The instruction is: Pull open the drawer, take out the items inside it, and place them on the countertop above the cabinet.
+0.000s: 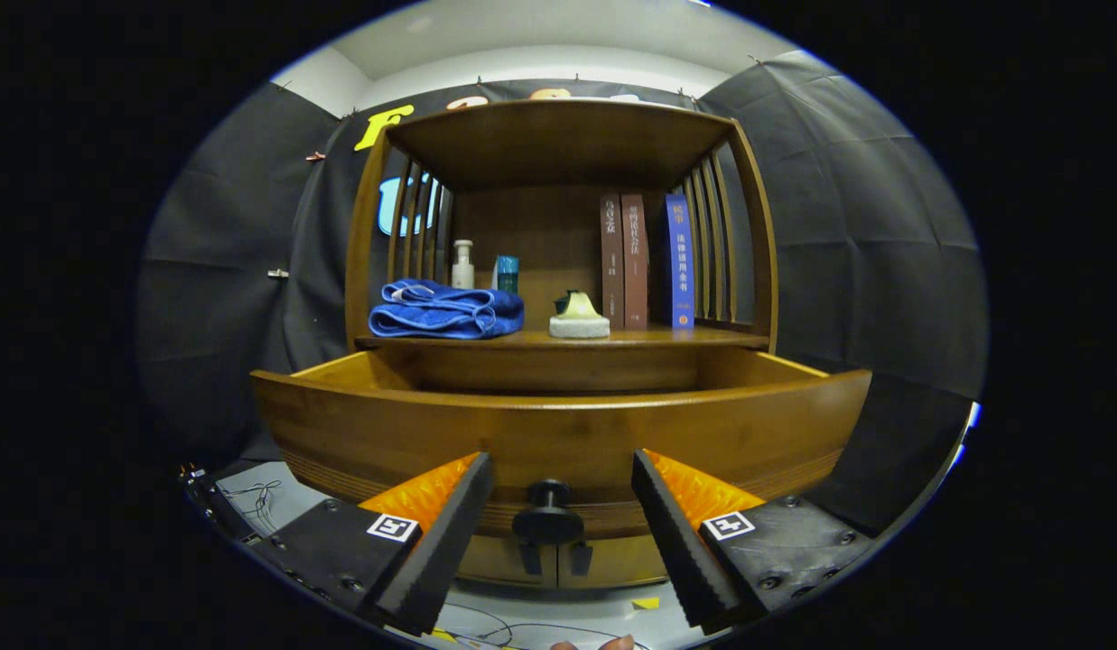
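A wooden cabinet stands ahead with its drawer [558, 433] pulled out toward me. The drawer's dark round knob [547, 515] sits on its front, between my fingers but untouched by them. My gripper [562, 478] is open, one finger on each side of the knob, with a clear gap to it. The drawer's inside is hidden behind its front wall. On the countertop [666, 338] above the drawer lie a folded blue towel [445, 311] and a small white and yellow object [579, 318].
Behind the towel stand a white bottle [463, 264] and a teal box [507, 273]. Three upright books [646, 262] lean at the countertop's right. A roof and slatted sides enclose the shelf. Cables [251, 496] lie on the floor to the left of the cabinet.
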